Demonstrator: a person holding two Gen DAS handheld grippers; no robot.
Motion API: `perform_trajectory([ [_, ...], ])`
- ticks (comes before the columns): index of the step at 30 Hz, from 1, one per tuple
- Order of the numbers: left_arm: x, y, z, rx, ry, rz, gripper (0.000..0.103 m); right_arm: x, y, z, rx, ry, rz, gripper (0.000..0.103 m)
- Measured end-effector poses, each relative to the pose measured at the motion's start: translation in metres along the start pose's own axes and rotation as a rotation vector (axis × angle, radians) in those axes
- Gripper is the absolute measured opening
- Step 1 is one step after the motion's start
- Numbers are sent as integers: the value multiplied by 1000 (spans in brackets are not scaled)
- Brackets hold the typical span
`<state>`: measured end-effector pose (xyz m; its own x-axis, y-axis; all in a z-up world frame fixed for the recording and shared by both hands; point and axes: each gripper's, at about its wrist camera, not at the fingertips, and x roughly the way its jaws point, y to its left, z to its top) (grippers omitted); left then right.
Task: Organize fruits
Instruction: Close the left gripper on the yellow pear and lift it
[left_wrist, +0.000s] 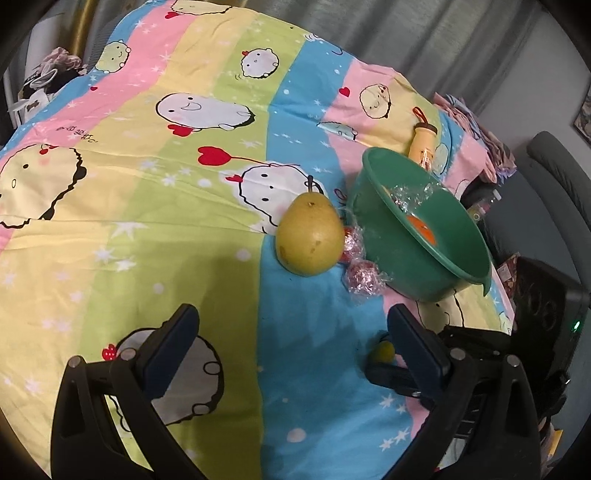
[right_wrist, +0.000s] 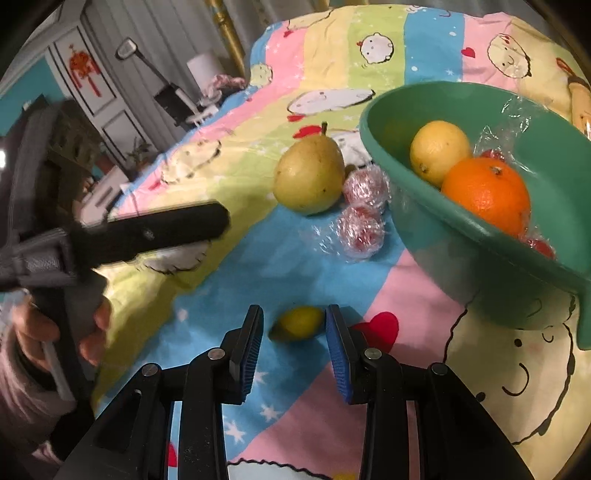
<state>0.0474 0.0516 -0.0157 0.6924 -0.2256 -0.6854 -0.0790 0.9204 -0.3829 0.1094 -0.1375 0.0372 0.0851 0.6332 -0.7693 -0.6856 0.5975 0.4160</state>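
Observation:
A green bowl (right_wrist: 461, 236) sits tilted on the bedsheet and holds a lemon (right_wrist: 439, 151), an orange (right_wrist: 485, 194) and plastic-wrapped red fruit. It also shows in the left wrist view (left_wrist: 417, 258). A yellow-green pear (left_wrist: 309, 236) (right_wrist: 309, 177) lies left of the bowl, with two plastic-wrapped red fruits (right_wrist: 360, 221) (left_wrist: 364, 277) beside it. A small yellow-green fruit (right_wrist: 300, 323) lies on the sheet between the tips of my right gripper (right_wrist: 294, 326), whose jaws stand apart on either side of it. My left gripper (left_wrist: 291, 328) is open and empty, short of the pear.
A colourful cartoon bedsheet (left_wrist: 147, 184) covers the bed. A yellow bottle-shaped object (left_wrist: 423, 140) lies behind the bowl. The left gripper's body (right_wrist: 147, 232) and the hand holding it show at the left of the right wrist view. Furniture stands beyond the bed edge.

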Motion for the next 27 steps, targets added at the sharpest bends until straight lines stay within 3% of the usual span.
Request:
perform_trajectory([
  [5,-3,6,3,-25,-7,-10,102,-6,-13,7,71,-71,-95,42],
  [10,0,9,18,-47,-44,-32,102,-10,-9,14,62,-116,-85,42],
  [17,32,6,40,-45,3,-87,95,-13,7,28,0,-171,-63,42],
  [20,42,10,48,-75,37,-137,90,-4,13,36,-15,-165,-33,42],
  [27,56,17,58,-120,82,-199,89,32,15,49,8,-89,-83,42],
])
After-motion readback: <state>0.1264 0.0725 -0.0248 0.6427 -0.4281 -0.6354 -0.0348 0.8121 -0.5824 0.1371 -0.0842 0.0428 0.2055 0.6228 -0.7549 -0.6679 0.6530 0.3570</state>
